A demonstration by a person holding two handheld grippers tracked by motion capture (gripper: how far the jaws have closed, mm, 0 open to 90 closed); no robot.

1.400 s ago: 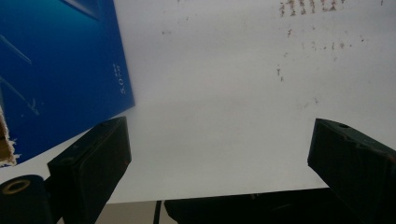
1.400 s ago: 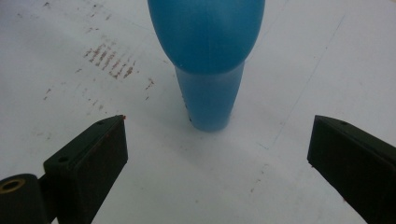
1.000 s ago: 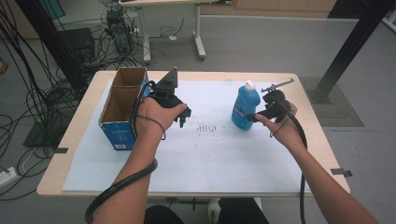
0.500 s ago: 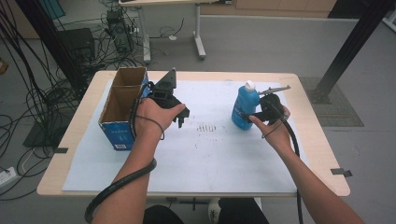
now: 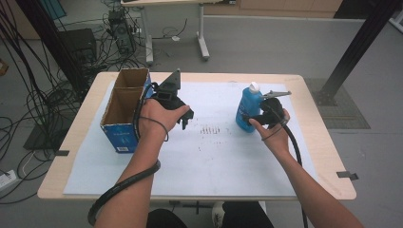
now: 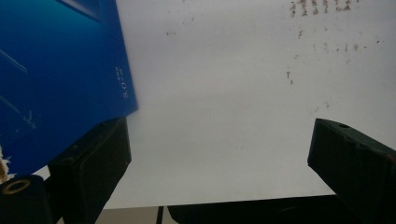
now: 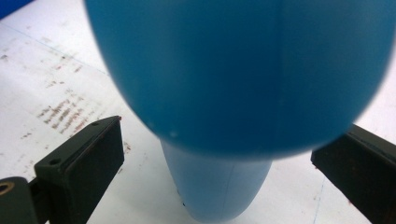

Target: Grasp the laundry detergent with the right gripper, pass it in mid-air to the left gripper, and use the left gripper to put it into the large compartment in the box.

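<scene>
A blue bottle (image 5: 247, 108) with a white cap stands upright on the white paper, right of centre. My right gripper (image 5: 251, 119) is level with its lower body, open, one jaw on each side of it. In the right gripper view the blue bottle (image 7: 243, 70) looms large between the two black jaws of my right gripper (image 7: 215, 140), which do not touch it. An open-topped blue cardboard box (image 5: 124, 110) stands at the left. My left gripper (image 5: 186, 118) hovers just right of it, open and empty. In the left gripper view the box's blue side (image 6: 60, 70) lies beside the left jaw of my left gripper (image 6: 219, 140).
A white paper sheet (image 5: 209, 161) covers most of the wooden table (image 5: 328, 156). Brown smudges (image 5: 211, 129) mark its middle. Cables (image 5: 43, 99) lie on the floor at the left, and a black post (image 5: 351, 52) stands off the table's right corner.
My right gripper has moved left up to the bottle, so the bottle now stands between its open jaws. The left gripper has stayed beside the box.
</scene>
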